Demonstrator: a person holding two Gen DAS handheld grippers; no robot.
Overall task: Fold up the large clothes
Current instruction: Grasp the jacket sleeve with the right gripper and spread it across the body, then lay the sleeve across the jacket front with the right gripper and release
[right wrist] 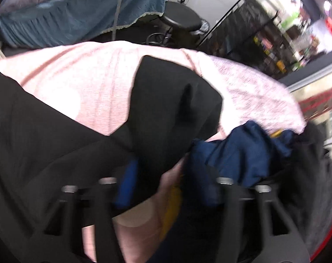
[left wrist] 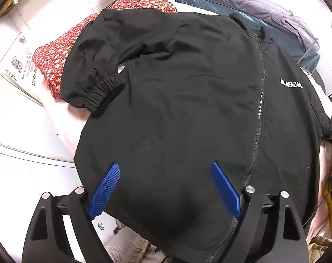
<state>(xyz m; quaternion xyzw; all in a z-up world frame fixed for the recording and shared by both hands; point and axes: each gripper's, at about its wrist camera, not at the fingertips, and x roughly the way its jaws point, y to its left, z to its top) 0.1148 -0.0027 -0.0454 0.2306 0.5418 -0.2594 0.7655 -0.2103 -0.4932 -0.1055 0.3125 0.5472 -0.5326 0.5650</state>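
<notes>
**One Black Jacket Spread Across a Pink-Covered Surface**

The work surface was draped in a pale pink cloth [right wrist: 82, 74], and beyond it the room held a bed with a blue-grey cover [right wrist: 63, 19], a round black stool [right wrist: 181, 17] and a dark shelving rack [right wrist: 260, 37] crowded with small items too blurred to name. White floor tiles [left wrist: 30, 168] showed to the left in the left wrist view.

One black jacket [left wrist: 187, 100] lay flat, front up, its zipper [left wrist: 260, 109] closed and a single white logo [left wrist: 291, 84] on the chest. One sleeve, with an elastic cuff [left wrist: 104, 92], was bent inward across a red floral cushion [left wrist: 56, 65]. The other sleeve [right wrist: 172, 100] stretched out over the pink cloth. One navy garment [right wrist: 238, 157] sat bunched just beside that sleeve.

The left gripper [left wrist: 166, 188] hung over the jacket's hem with its two blue pads [left wrist: 105, 190] spread wide, nothing between them. The right gripper [right wrist: 166, 192] was heavily blurred; its jaws appeared parted around the end of the black sleeve, though whether they pinched it could not be told.
</notes>
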